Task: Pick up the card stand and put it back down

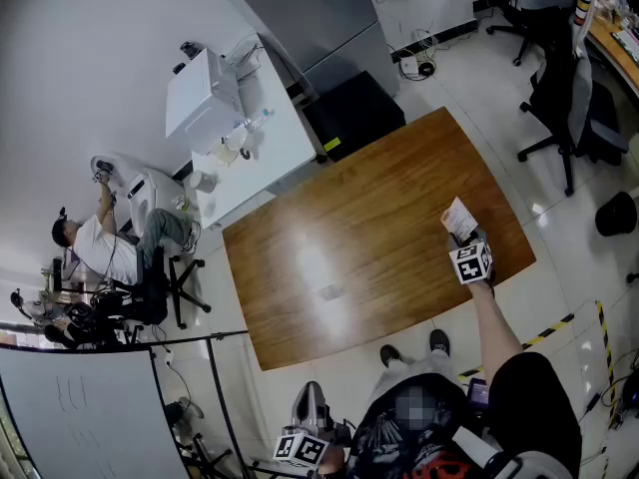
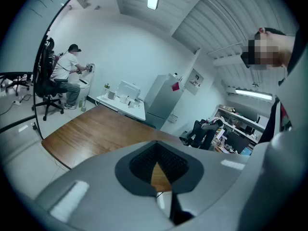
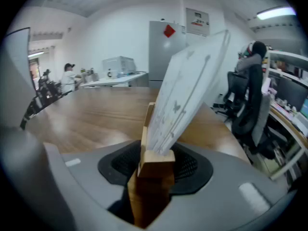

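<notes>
The card stand [image 1: 461, 224] is a small wooden block holding a white printed card. It hangs above the right end of the brown wooden table [image 1: 349, 238], with my right gripper [image 1: 467, 241] shut on the block. In the right gripper view the block [image 3: 155, 170] sits upright between the pads, and the card [image 3: 187, 90] leans up and to the right. My left gripper [image 1: 312, 397] is low beside my body, off the table's near edge. In the left gripper view its jaws [image 2: 159, 170] are shut with nothing between them, pointing over the table [image 2: 96, 129].
A white desk [image 1: 262, 148] with a white machine [image 1: 200, 93] stands past the table's far left corner, with a black box [image 1: 354, 113] on the floor beside it. Office chairs [image 1: 569, 98] are at the right. A person [image 1: 95, 242] sits at the far left. Striped tape [image 1: 599, 317] marks the floor.
</notes>
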A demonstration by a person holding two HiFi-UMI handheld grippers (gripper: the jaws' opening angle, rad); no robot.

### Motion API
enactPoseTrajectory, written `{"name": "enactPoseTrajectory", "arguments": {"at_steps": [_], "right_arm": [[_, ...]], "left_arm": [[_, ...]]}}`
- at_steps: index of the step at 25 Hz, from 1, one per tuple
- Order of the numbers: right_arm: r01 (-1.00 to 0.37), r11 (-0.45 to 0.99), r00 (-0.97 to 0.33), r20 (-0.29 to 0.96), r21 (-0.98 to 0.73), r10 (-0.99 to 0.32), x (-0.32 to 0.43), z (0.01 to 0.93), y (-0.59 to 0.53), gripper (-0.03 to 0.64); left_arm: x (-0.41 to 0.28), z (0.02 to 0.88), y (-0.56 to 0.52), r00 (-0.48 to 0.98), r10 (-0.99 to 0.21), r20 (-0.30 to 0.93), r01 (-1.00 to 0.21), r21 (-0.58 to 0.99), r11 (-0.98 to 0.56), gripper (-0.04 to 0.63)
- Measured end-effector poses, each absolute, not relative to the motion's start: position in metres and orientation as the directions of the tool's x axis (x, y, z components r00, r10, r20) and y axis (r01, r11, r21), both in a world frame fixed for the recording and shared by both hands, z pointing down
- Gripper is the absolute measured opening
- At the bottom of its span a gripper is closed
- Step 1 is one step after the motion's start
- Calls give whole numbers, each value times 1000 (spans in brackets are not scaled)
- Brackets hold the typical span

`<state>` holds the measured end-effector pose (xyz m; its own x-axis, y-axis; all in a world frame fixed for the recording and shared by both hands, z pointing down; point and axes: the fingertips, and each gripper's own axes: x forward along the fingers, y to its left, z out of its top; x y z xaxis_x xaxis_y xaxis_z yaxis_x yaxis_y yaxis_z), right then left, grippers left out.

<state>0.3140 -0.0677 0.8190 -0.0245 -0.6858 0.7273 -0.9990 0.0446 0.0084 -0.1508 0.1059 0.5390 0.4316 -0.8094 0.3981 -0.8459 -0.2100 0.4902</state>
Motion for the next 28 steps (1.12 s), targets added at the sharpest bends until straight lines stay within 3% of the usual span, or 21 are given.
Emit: {"name": "enactPoseTrajectory", "arguments": {"at_steps": [5, 9, 20, 28], "right_arm": [[-960, 272, -251, 660, -73, -708, 273, 802, -56, 163], [-895, 427, -401, 646, -126, -650, 237, 787, -48, 156], [-689, 673, -662, 613, -271, -431, 117, 779, -28, 158], [-499, 631, -861, 421, -594, -284, 29, 765, -42, 158]], "left_arm": [[-145, 539, 90, 488, -768, 415, -830, 493, -261, -2], [-142, 545, 80, 528, -754, 391, -807, 509, -301, -3], [-152, 542, 73, 553, -762, 337, -782, 526, -334, -2], [-192, 534, 86, 443, -827, 345, -827, 514, -228, -2]]}}
